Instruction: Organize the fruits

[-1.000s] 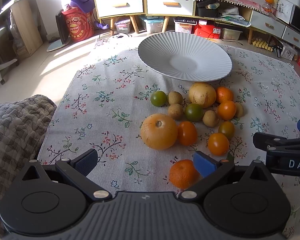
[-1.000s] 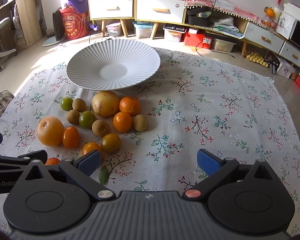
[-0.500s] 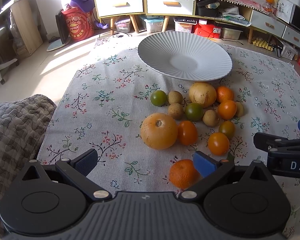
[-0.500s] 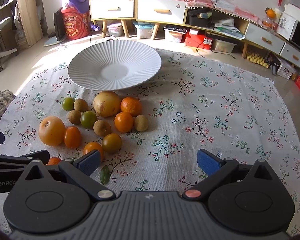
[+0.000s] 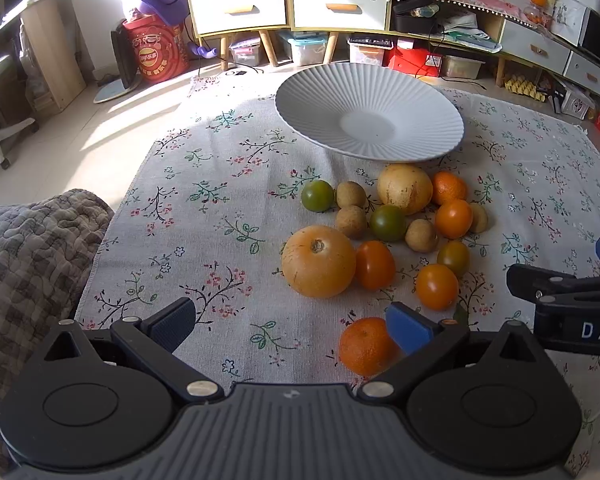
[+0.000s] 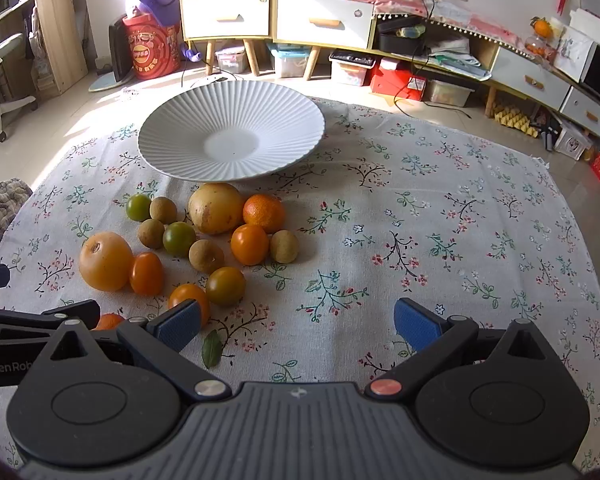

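Observation:
A white ribbed plate (image 5: 420,142) (image 6: 284,148) lies empty at the back of the floral cloth. In front of it is a cluster of several fruits: a large orange round fruit (image 5: 318,261) (image 6: 105,261), a pale yellow one (image 5: 405,189) (image 6: 216,208), orange and green tomatoes, small brown longans. A mandarin (image 5: 363,345) lies apart, just by the right fingertip of my left gripper (image 5: 291,325), which is open and holds nothing. My right gripper (image 6: 298,325) is open too, over bare cloth right of the cluster.
A quilted grey blanket (image 5: 28,256) covers the table's left edge. A loose green leaf (image 6: 211,348) lies on the cloth. Shelves, drawers and boxes (image 6: 320,20) line the room behind. The right half of the cloth (image 6: 480,220) holds no objects.
The right gripper has crept slightly forward and right, so the plate and fruits sit a little further right in its view. The left gripper is nearly still.

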{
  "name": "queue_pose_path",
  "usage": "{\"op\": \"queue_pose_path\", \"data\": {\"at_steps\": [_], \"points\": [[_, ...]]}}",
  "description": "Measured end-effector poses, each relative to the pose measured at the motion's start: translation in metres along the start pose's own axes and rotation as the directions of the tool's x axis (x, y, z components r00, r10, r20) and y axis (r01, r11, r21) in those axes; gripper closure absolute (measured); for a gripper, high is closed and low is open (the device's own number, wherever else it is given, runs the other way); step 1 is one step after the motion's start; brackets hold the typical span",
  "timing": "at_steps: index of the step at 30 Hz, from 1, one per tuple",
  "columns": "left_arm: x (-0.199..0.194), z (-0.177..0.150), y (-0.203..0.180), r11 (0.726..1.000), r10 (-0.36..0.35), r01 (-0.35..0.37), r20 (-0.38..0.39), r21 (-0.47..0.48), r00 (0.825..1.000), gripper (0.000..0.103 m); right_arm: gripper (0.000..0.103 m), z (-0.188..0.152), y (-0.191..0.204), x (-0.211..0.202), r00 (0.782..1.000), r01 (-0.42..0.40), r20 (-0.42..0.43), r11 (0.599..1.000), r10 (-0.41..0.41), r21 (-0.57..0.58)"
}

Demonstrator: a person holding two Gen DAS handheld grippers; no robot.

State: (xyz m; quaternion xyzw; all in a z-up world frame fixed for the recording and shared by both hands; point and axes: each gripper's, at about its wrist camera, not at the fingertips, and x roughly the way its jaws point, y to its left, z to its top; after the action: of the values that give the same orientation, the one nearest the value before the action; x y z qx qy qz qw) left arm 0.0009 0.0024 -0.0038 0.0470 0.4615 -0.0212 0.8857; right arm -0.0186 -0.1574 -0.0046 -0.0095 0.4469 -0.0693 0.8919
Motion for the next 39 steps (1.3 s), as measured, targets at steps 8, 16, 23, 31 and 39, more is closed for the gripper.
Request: {"op": "queue_pose_path", "data": {"at_steps": [8,16,23,31,39], "points": [[-0.0002,-0.0001,0.0003,1.0,-0.001,0.001,-0.001,-0.002,1.0,0.011,0.0,0.0001,0.0002,0.0,1.0,0.001,0.001,1.0,-0.001,0.001],[-0.0001,-0.0001,0.0004,1.0,0.001,-0.001,-0.001,-0.001,1.0,0.011,0.0,0.0002,0.0002,0.0003,1.0,0.0,0.0,1.0,0.0,-0.001],[0.0001,-0.001,0.001,1.0,0.003,-0.003,-0.003,0.003,1.0,0.011,0.0,0.0,-0.0003,0.001,1.0,0.003,-0.002,1.0,-0.003,0.001],[0.0045,0.001,0.0042,1.0,0.016,-0.016,-0.005,0.004,1.0,0.011,0.0,0.0009,-0.0021,0.0034,1.0,0.017,0.007,1.0,-0.017,-0.007],[0.0083,0.0016,0.0065,1.0,0.015,-0.015,-0.013,0.016,1.0,0.011,0.0,0.0017,-0.0029,0.0074,0.999,0.035,0.011,0.999,-0.034,-0.014]]}}
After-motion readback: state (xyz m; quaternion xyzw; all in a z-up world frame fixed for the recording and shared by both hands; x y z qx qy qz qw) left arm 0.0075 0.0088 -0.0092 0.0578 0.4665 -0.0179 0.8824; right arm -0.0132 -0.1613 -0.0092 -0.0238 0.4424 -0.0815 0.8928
